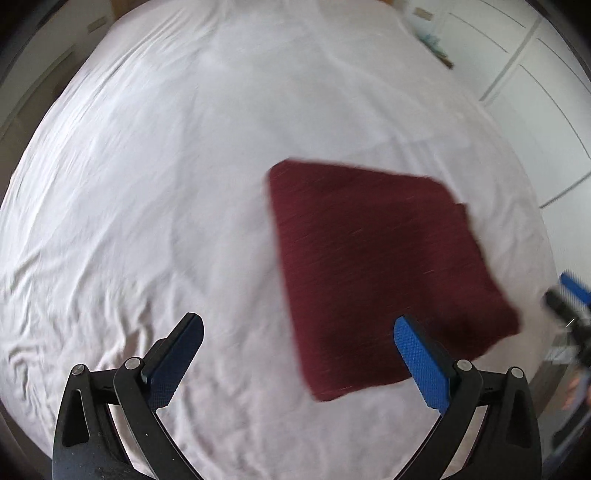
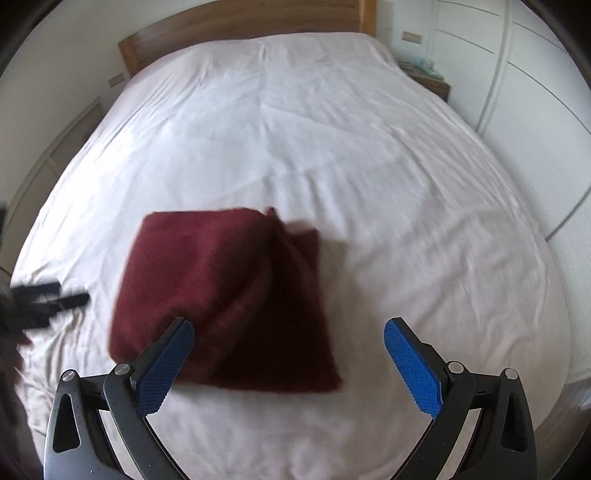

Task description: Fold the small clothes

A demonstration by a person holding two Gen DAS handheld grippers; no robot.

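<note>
So there's a dark maroon folded garment (image 1: 384, 273) lying flat on the white bed sheet (image 1: 166, 184), a roughly square bundle with nothing gripping it. In the right wrist view one corner on the headboard (image 2: 240, 22) side looks a bit bunched up, with an edge poking out, but it's blurry so I can't say exactly how the layers sit.

The left gripper (image 1: 299, 354) has its jaws spread wide with only sheet between them; its blue pad (image 1: 421, 362) sits just beside the near edge of the garment, apart from it as far as I can tell. The right gripper (image 2: 288, 362) is spread wide too, and the near edge of the garment shows in the gap, though neither pad presses on it.

Both grippers are above the bed on the side of the garment away from the headboard. A wooden nightstand (image 2: 432, 83) sits next to the headboard.
</note>
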